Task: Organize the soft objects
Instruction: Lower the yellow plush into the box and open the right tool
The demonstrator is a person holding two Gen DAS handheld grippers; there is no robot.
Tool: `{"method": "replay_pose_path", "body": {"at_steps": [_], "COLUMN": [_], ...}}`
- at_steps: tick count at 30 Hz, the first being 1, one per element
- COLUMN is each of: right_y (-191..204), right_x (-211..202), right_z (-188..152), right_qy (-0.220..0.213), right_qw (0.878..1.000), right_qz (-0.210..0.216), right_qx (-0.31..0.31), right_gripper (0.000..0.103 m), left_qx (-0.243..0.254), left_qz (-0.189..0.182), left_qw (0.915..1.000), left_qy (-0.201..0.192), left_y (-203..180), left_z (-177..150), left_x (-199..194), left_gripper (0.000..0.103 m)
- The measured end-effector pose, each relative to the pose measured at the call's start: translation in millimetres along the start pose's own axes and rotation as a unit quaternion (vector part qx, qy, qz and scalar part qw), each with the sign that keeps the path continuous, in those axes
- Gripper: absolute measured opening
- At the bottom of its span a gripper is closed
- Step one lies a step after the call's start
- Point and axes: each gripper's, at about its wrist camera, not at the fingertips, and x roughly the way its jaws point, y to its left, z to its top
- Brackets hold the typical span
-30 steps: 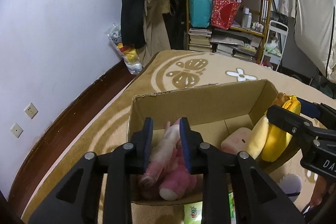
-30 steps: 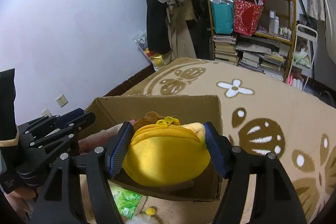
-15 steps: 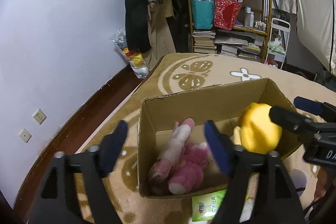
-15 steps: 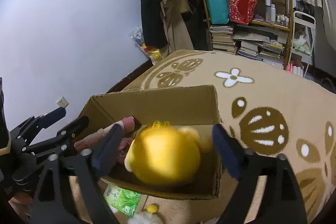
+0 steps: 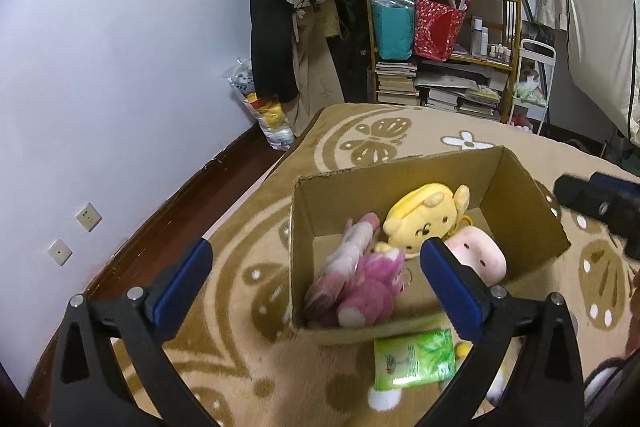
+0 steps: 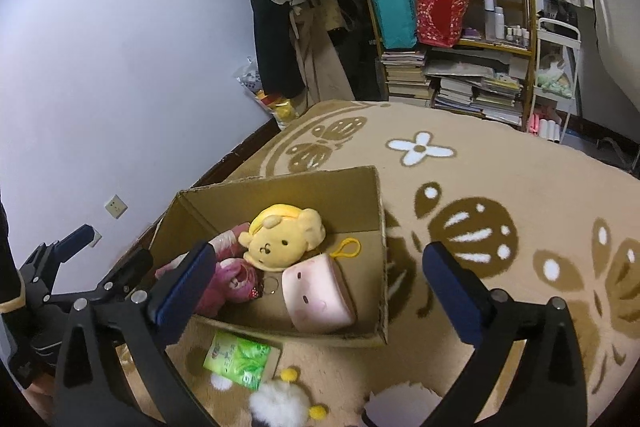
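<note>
Left gripper [image 5: 316, 267] and right gripper [image 6: 316, 271]: jaws spread wide, grasping nothing. Ahead of both, the cardboard box [image 6: 280, 183] contains three plush toys (yellow [image 6: 282, 237], pink [image 5: 356, 279], pale pink [image 6: 318, 297]).

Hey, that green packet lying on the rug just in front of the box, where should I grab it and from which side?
Grip the green packet across its short width, coming straight down from above with the right gripper. It appears to lie flat on the rug, its far end close against the cardboard box, so a side approach is blocked there.
</note>
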Motion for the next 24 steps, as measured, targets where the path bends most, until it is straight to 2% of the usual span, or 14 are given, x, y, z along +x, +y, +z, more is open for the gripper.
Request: {"method": "replay_pose_path", "body": {"at_steps": [8,15,24], "right_y": [-1,3,-2], "right_x": [-37,-67,-72], "right_z": [-1,-16,-45], "right_qy": [-0.012,-0.012,0.014], "right_qw": [1.000,1.000,1.000], "right_qz": [-0.006,-0.008,-0.016], "right_qx": [0.004,-0.009,0.013], "right_gripper": [0.103,0.103,0.103], "left_qx": [-0.001,-0.016,-0.023], "left_qz": [0.004,0.001,-0.012], "left_qw": [1.0000,0.9996,0.9982], "left_qy": [0.008,0.023,0.055], "left_y": [0,3,-3], "left_z": [-9,-25,-45], "left_x": [-24,-41,-41], "left_gripper": [0.103,0.103,0.103]}}
